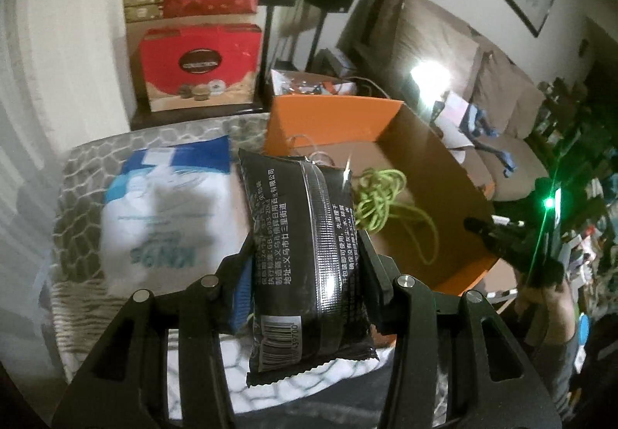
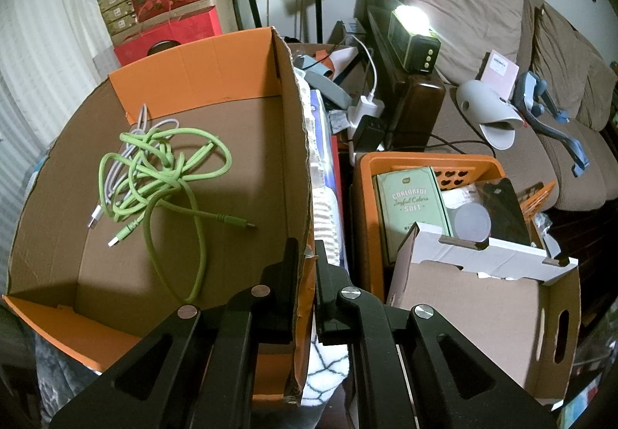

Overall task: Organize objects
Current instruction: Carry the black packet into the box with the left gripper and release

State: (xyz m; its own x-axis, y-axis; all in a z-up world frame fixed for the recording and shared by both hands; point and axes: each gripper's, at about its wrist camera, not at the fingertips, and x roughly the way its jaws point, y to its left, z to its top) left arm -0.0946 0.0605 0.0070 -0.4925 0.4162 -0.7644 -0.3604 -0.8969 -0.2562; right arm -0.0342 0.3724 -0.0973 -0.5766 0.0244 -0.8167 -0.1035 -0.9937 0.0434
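My left gripper [image 1: 305,247] is shut on a black plastic packet [image 1: 305,247] with white print and a barcode, held upright above the patterned blanket, just left of the orange cardboard box [image 1: 332,120]. The box holds a tangled green cable [image 1: 382,197] and a white cable. My right gripper [image 2: 307,255] is shut on the box's right wall [image 2: 297,143], one finger inside and one outside. In the right wrist view the green cable [image 2: 162,166] lies on the box floor. The right gripper also shows in the left wrist view [image 1: 502,235] at the box's right side.
A white and blue bag [image 1: 162,212] lies left of the packet on the blanket [image 1: 77,197]. Red gift boxes [image 1: 201,62] stand behind. An orange basket [image 2: 425,174] with a green tin [image 2: 409,205], a white-edged cardboard tray [image 2: 483,293] and a sofa [image 2: 502,42] lie to the right.
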